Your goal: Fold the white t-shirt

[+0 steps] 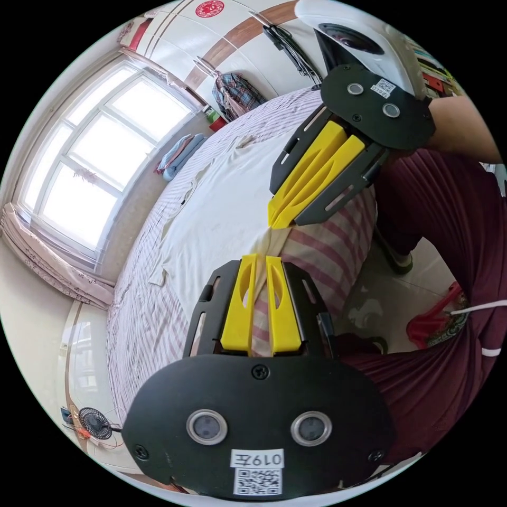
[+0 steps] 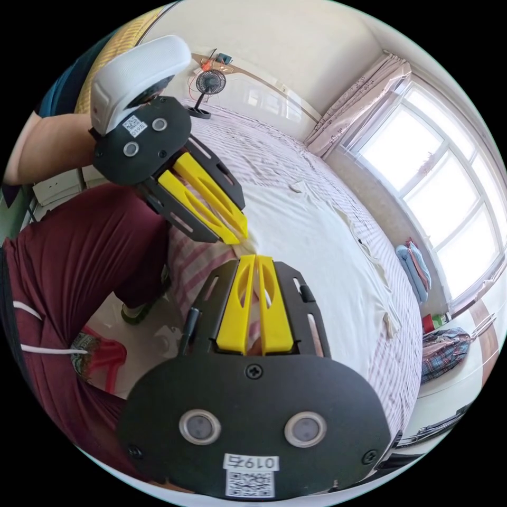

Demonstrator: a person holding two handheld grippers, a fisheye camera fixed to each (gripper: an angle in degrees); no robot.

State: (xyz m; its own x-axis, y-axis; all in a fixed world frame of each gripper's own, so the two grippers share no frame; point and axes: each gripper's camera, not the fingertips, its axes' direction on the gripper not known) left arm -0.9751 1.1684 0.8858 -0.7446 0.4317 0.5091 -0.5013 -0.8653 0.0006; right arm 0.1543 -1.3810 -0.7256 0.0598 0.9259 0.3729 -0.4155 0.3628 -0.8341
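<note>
Shirt: the white t-shirt lies spread flat on a striped bed; its near hem hangs just over the bed's edge, its far end is small and hard to make out in the left gripper view.
Left gripper: the left gripper has its 2 yellow jaws close together with a narrow slit between them; their tips sit at the shirt's hem at the bed edge. Whether cloth is pinched there I cannot tell, since the tips cover the spot.
Right gripper: the right gripper shows the same narrow gap, tips at the hem; any hold is hidden too. In the left gripper view its jaws look pressed together at the hem.
Gap between grippers: the 2 tips are just beside each other.
Person: dark red trousers stand at the bed's edge; the body is cut off by the frame.
Room: a bright window, washed out; a fan beyond the bed.
</note>
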